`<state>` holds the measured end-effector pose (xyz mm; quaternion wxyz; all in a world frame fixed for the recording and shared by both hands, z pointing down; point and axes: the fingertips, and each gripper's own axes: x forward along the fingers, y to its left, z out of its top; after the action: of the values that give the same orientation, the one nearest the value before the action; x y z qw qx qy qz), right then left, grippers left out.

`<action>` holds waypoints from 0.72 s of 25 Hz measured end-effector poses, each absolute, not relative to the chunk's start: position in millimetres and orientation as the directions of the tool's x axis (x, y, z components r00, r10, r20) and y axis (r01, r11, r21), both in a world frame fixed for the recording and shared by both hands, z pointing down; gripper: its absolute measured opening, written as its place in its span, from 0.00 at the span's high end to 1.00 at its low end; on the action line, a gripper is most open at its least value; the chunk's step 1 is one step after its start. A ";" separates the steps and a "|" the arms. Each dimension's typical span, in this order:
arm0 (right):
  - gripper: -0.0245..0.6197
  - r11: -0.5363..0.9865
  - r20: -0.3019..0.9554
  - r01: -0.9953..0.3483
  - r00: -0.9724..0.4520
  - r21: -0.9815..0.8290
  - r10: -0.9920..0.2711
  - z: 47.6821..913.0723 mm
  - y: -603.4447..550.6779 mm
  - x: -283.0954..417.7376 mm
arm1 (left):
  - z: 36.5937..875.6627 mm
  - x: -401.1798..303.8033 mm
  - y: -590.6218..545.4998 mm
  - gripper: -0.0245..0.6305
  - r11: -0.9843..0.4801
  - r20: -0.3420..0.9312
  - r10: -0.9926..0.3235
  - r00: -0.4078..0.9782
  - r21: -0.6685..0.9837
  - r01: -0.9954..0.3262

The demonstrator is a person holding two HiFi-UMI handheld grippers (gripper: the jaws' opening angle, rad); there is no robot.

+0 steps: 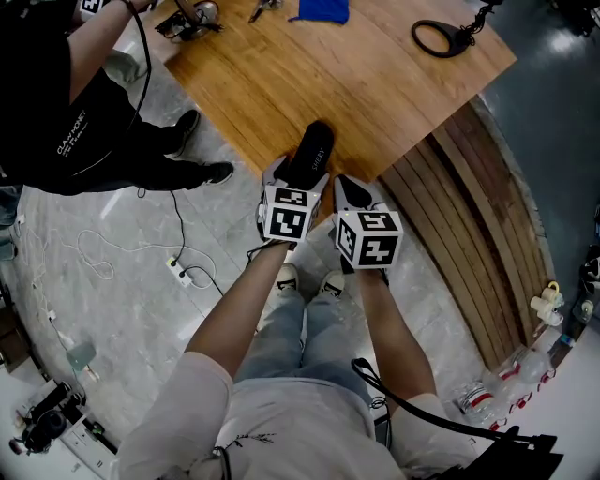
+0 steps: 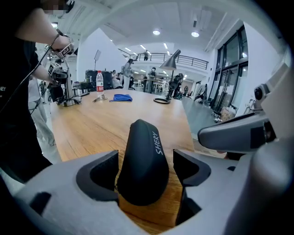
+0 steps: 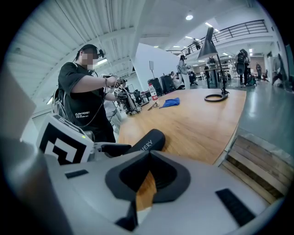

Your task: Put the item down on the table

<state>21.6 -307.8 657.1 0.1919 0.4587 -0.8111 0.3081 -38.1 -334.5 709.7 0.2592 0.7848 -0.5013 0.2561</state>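
A black oblong case (image 1: pixel 312 150) with white lettering lies on the wooden table (image 1: pixel 375 84) close to its near corner. My left gripper (image 1: pixel 298 178) straddles the case's near end, jaws spread wide. In the left gripper view the case (image 2: pixel 144 160) rests on the wood between the grey fingers (image 2: pixel 98 172), with a gap on its right side, so the left gripper (image 2: pixel 146 170) is open. My right gripper (image 1: pixel 349 192) hovers just right of the case with its tips together and empty. In the right gripper view the right gripper (image 3: pixel 148 156) is shut, and the case (image 3: pixel 149 140) lies beyond it to the left.
A person in black (image 1: pixel 56 103) works at the table's far left corner. A blue cloth (image 1: pixel 322 9) and a black ring-shaped lamp base (image 1: pixel 441 37) lie at the far end. Wooden slats (image 1: pixel 469 234) stand right of the table. A cable and power strip (image 1: pixel 183 272) lie on the floor.
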 end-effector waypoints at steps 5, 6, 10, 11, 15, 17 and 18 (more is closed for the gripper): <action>0.95 0.387 0.583 -0.862 -0.507 -0.329 -0.634 649.8 -305.1 22.7 | 686.9 -39.0 -323.0 0.41 -0.364 0.640 -0.677 0.363 0.138 -0.921; 0.95 0.387 0.583 -0.862 -0.506 -0.327 -0.635 648.3 -304.1 22.8 | 683.8 -38.8 -321.6 0.41 -0.364 0.632 -0.683 0.366 0.141 -0.921; 0.95 0.387 0.580 -0.865 -0.502 -0.321 -0.641 633.8 -291.1 23.8 | 671.5 -40.3 -305.3 0.42 -0.370 0.626 -0.684 0.374 0.144 -0.918; 0.95 0.388 0.576 -0.866 -0.500 -0.317 -0.646 627.4 -288.6 25.1 | 666.4 -40.8 -301.7 0.44 -0.371 0.624 -0.686 0.374 0.142 -0.918; 0.95 0.404 0.567 -0.867 -0.498 -0.293 -0.657 599.2 -268.4 30.2 | 640.0 -46.1 -278.7 0.71 -0.353 0.608 -0.717 0.341 0.105 -0.930; 0.95 0.428 0.567 -0.860 -0.506 -0.276 -0.650 585.3 -249.7 29.8 | 627.1 -47.3 -257.5 0.83 -0.340 0.600 -0.730 0.329 0.099 -0.935; 0.95 0.440 0.567 -0.857 -0.509 -0.267 -0.647 578.1 -239.3 29.2 | 617.5 -48.1 -245.7 0.87 -0.335 0.594 -0.736 0.326 0.100 -0.937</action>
<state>29.2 -239.3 578.1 0.1950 0.4555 -0.8259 0.2691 -48.1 -245.7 617.5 0.2196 0.7842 -0.5332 0.2292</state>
